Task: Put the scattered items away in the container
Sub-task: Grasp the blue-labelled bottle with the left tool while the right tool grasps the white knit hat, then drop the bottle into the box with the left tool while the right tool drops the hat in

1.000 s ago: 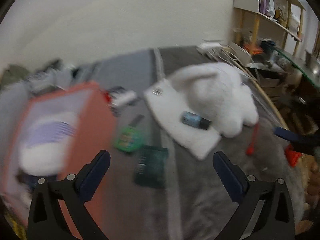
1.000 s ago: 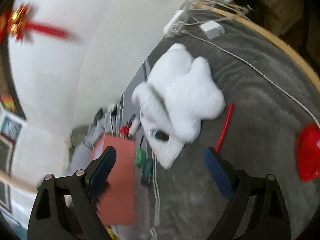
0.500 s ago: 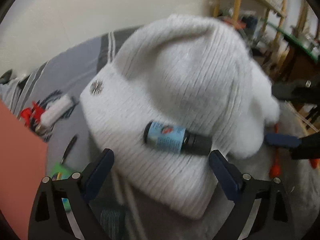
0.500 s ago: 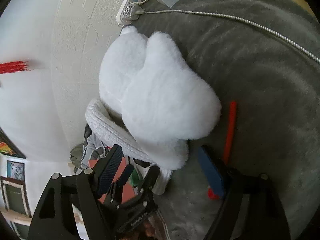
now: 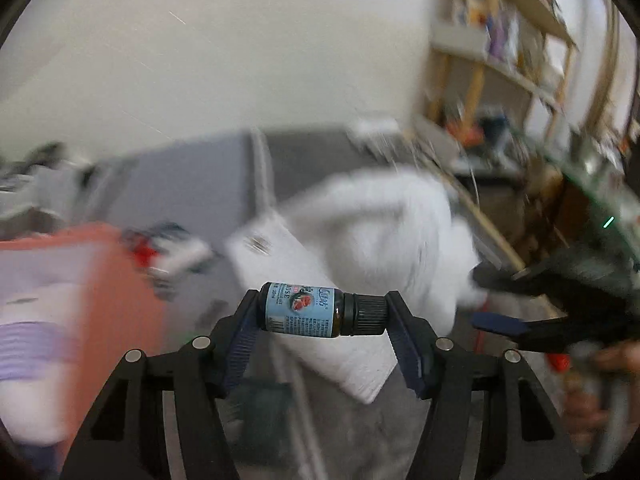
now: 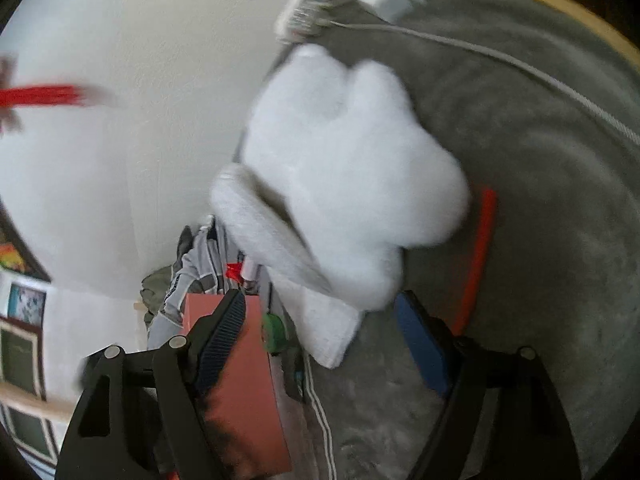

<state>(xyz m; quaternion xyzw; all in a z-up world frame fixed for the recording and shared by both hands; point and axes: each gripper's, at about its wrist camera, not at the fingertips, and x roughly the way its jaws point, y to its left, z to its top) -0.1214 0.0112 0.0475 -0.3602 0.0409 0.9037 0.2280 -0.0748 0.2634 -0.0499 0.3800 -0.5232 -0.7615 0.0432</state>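
Grey blanket [image 6: 540, 208] covers the bed that carries everything, and most of the tidying looks undone. White plush toy [image 6: 348, 184] lies near the bed's middle, partly over a white knit hat [image 5: 360, 356]. Orange container [image 5: 116, 276] stands toward the bed's left side with a few pale things already inside; small clutter beside it is too blurred to name. A red stick [image 6: 476, 256] lies just beside the plush.

Left tool [image 5: 322, 316] has just been closing and now pinches the small dark bottle [image 5: 316, 314] end to end, lifted clear of the hat. Right tool [image 6: 320, 336] has been narrowing too, yet stands spread with nothing held, near the plush's lower edge. My guess: bottle goes in next.
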